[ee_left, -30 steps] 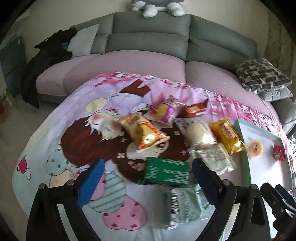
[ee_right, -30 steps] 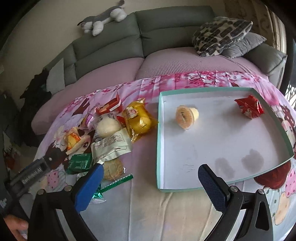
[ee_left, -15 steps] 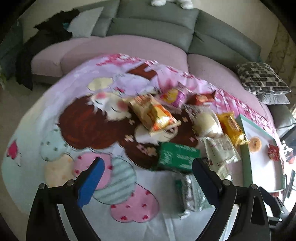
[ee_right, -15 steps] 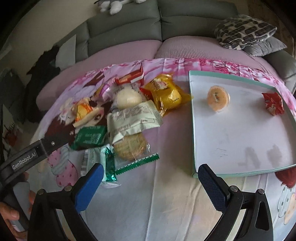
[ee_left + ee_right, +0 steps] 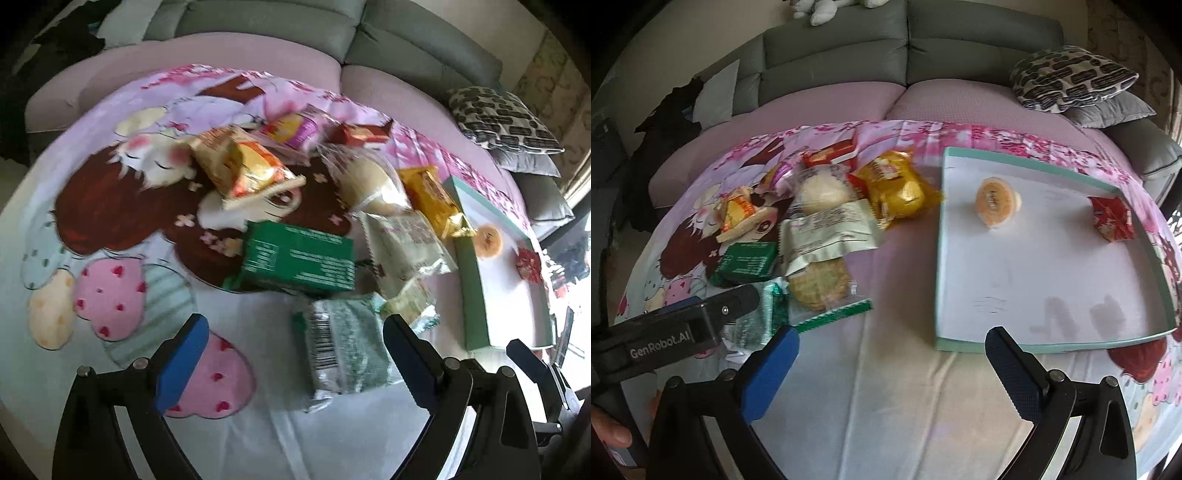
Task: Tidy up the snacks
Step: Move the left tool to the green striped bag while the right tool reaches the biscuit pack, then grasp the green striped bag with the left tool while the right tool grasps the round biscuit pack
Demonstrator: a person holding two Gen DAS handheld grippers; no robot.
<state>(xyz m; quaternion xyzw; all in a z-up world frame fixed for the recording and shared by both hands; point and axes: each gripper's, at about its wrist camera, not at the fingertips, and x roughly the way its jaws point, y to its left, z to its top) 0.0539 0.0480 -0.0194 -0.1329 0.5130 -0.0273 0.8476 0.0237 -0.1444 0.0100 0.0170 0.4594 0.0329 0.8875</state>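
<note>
A pile of wrapped snacks lies on a cartoon-print cloth [image 5: 110, 229]. In the left wrist view my left gripper [image 5: 291, 362] is open, low over a silver-green packet [image 5: 343, 350], with a green box [image 5: 299, 258] just beyond. Past that lie an orange packet [image 5: 255, 173], a pale bun [image 5: 369, 181] and a yellow packet [image 5: 432, 199]. In the right wrist view my right gripper [image 5: 892, 369] is open above bare cloth between the pile and a teal-rimmed tray [image 5: 1027, 343]. The tray holds an orange jelly cup [image 5: 997, 201] and a red packet [image 5: 1112, 218]. The left gripper's body [image 5: 672, 336] shows at the left.
A grey and mauve sofa [image 5: 923, 99] curves behind the cloth, with patterned cushions [image 5: 1071, 77] at the right and dark clothing [image 5: 668, 110] at the left. A clear-wrapped cookie [image 5: 820, 284] and a white packet [image 5: 827, 229] lie near the pile's front. A hand [image 5: 609, 432] holds the left gripper's handle.
My left gripper has moved forward and down toward the silver-green packet and green box. My right gripper has swung left, so the tray sits farther right in its view. Both have stayed open.
</note>
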